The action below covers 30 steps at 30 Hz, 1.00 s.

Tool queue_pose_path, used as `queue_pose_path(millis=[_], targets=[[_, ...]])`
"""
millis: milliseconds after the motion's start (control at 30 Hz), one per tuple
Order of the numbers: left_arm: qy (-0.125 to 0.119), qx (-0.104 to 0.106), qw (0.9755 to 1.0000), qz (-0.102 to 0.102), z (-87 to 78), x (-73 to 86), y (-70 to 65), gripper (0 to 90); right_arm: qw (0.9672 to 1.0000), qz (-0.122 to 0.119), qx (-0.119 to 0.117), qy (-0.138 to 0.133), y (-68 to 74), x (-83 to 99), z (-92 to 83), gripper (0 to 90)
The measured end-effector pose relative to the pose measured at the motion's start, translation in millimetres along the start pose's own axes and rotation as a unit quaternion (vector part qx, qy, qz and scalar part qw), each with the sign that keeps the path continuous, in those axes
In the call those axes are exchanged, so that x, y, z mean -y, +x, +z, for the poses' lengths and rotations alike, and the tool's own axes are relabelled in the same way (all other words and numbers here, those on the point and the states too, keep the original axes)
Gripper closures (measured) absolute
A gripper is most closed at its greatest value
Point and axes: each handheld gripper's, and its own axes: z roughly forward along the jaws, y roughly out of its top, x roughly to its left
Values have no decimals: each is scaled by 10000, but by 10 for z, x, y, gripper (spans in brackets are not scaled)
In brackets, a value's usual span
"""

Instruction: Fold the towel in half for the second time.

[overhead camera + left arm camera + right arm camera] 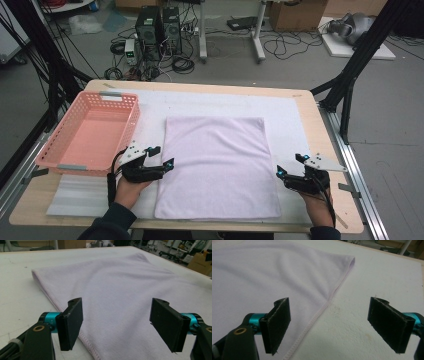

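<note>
Towel (217, 167) handling is judged as follows: the cloth is soft, limp and light, with no stiffness of its own, so it will sag and drape from any point of hold and will slide readily over the white mat (295, 112) beneath it. It is not fragile. The nap should give the pads fair friction, but a single layer is thin, so the pads must close well down on it. Take hold at the stitched hem, near a corner, one gripper on each side edge, so the lifted edge stays straight; a hold in the middle of the cloth would only bunch it. The towel is pale lilac, roughly square, with a fine fleecy surface and a sewn border; it lies flat and spread in the middle of the mat on the wooden table (307, 107), with only faint ripples. A pink slotted basket (90, 132) stands to its left, apart from it. The left gripper (161, 156) sits at the towel's left edge with its jaws spread wide and nothing clamped; in the left gripper view the hem (53, 301) runs between the jaws. The right gripper (290, 165) sits at the right edge, jaws likewise fully apart and empty, with the hem in the right gripper view passing between them.
</note>
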Motion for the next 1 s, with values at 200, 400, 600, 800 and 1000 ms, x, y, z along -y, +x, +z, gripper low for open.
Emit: queue_pose_path(millis=[200,400,600,800,1000], targets=[[-57,156,9997,-162,16,-24,20,250,9999,56,-44,112,-19,-6,90,174],[-104,43,9999,-126,43,-187,27,197,9997,16,-162,179,-17,-44,183,174],[-190,10,9996,-200,166,-421,128,185,9995,58,-219,220,-12,-44,212,174],[35,-200,9995,-262,385,-651,330,198,9994,98,-222,246,-27,-27,254,174],[272,-318,9977,-533,677,-771,547,244,9991,166,-295,263,-44,2,300,174]])
